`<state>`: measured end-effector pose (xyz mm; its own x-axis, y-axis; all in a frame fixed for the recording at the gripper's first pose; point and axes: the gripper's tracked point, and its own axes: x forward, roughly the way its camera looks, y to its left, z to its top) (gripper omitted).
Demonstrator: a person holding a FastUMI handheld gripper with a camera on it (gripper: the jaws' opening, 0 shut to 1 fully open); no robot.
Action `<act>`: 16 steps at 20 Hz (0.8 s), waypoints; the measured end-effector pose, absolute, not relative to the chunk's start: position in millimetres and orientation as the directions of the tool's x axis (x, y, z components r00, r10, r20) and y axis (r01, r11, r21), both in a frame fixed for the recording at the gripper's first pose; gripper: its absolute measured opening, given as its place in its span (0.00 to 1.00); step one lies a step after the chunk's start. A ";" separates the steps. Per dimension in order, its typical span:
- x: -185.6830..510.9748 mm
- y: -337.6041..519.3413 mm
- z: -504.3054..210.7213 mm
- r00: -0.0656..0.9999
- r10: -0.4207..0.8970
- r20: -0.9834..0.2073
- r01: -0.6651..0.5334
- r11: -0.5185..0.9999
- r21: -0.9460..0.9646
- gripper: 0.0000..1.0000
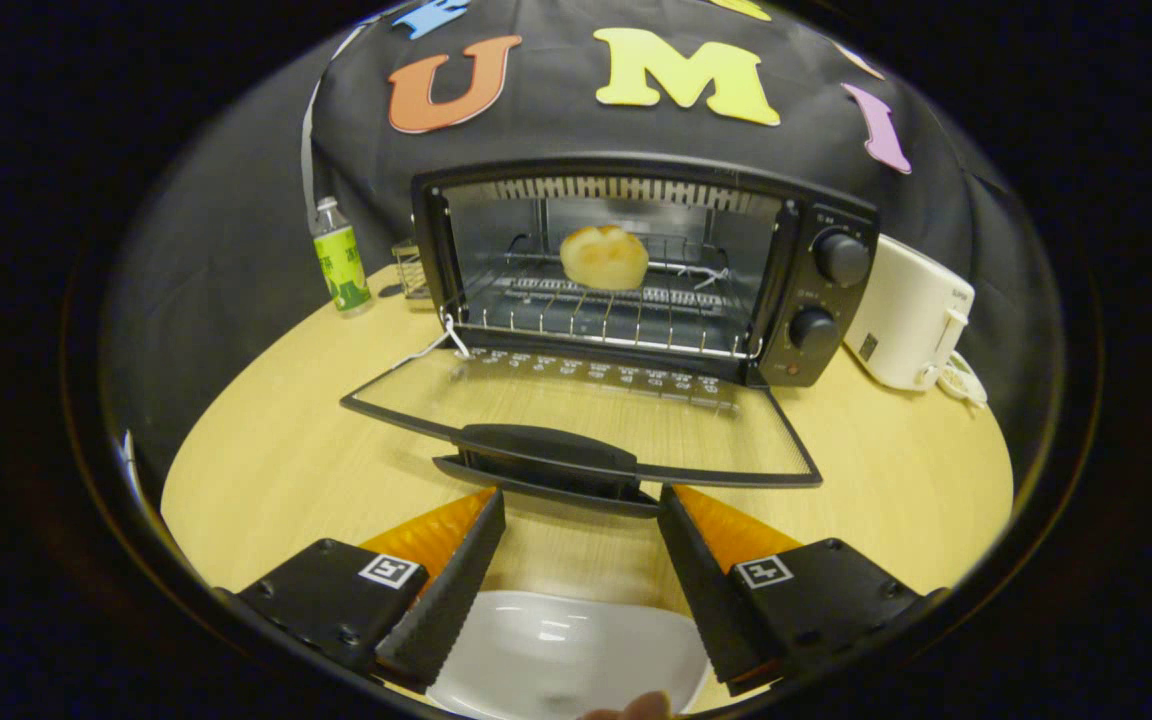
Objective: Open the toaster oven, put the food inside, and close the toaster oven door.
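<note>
Now the bun (604, 256) sits on the wire rack (596, 305) inside the toaster oven (636, 270), toward the back, so what looks left of the task is closing the door. The door (586, 415) lies fully open, flat and level in front of the oven's mouth, its black handle (546, 462) at the near edge. The gripper (581, 555) hangs just short of that handle, its fingers spread wide and holding nothing, their tips near the handle's two ends but apparently not touching it.

To do the closing well, the person would likely slip the fingers under the handle or the door's front edge and lift in an arc about the hinge at the oven's base, rather than push straight in, which could shove the oven back along the tabletop (276, 450). A steady push at the handle's middle should keep the door from twisting.

The gripper points straight at the oven, level and centred on the door, low over the tabletop. A white plate (566, 650) lies beneath the fingers, on the near side of the door, with a fingertip (641, 708) at its near rim.
</note>
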<state>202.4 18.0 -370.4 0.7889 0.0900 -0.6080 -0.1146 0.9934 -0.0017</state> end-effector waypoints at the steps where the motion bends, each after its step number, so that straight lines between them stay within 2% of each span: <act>1: 207.6 18.1 -360.6 0.803 0.096 -0.588 -0.113 0.994 0.008 0.99; 16: 261.4 15.9 -269.9 0.930 0.081 -0.359 -0.063 0.996 0.061 1.00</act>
